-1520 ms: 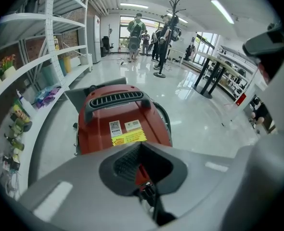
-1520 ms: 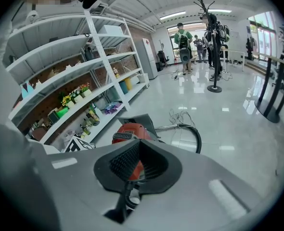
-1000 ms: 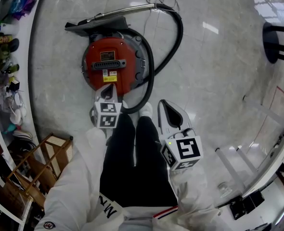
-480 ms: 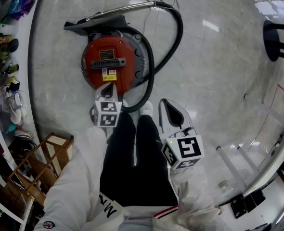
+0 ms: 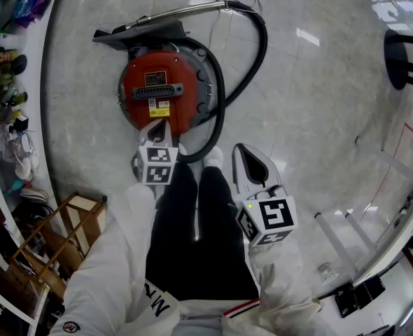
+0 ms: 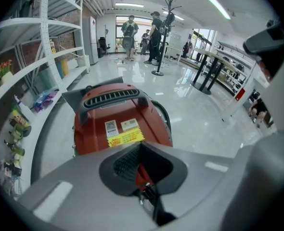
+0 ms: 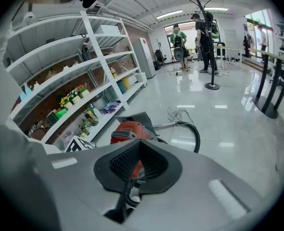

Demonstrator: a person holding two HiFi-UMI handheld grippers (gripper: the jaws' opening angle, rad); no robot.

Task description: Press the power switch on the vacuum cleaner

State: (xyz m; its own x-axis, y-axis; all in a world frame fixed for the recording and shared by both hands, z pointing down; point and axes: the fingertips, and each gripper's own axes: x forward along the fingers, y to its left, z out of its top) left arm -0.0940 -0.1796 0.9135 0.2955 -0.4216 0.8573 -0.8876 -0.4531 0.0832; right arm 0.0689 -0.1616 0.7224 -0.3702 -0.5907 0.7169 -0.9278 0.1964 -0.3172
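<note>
left gripper, jaws pinched together, hovers at the red vacuum cleaner's near edge. right gripper is closed on nothing, to its right.

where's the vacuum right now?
Head view, upper left of centre: the red vacuum cleaner sits on the floor just ahead of the left gripper, with shelving on its left and its black hose looping round its right side.
</note>
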